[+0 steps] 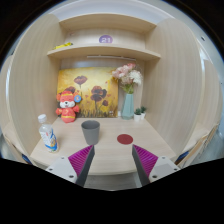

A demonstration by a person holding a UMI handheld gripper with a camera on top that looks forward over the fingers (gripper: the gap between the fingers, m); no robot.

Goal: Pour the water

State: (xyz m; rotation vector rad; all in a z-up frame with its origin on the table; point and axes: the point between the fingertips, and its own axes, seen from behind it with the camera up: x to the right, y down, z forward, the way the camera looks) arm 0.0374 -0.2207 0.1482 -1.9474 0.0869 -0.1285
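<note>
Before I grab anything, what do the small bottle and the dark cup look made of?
The small clear bottle with the white cap looks like thin plastic: see-through body. The dark grey tapered cup seems matte plastic or ceramic; no shine shows. The claw is open, short of both.

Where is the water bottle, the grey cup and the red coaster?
water bottle (47, 134), gripper view, on its clear body
grey cup (91, 131), gripper view, on its side wall
red coaster (125, 139), gripper view, on its flat top

A single wide-angle camera rides on the gripper (112, 160) and looks forward along its two fingers, slightly downward, onto a desk (110, 152) set in a wooden alcove. It stands back from the desk's near edge, taking in the shelves (103, 51) above
</note>
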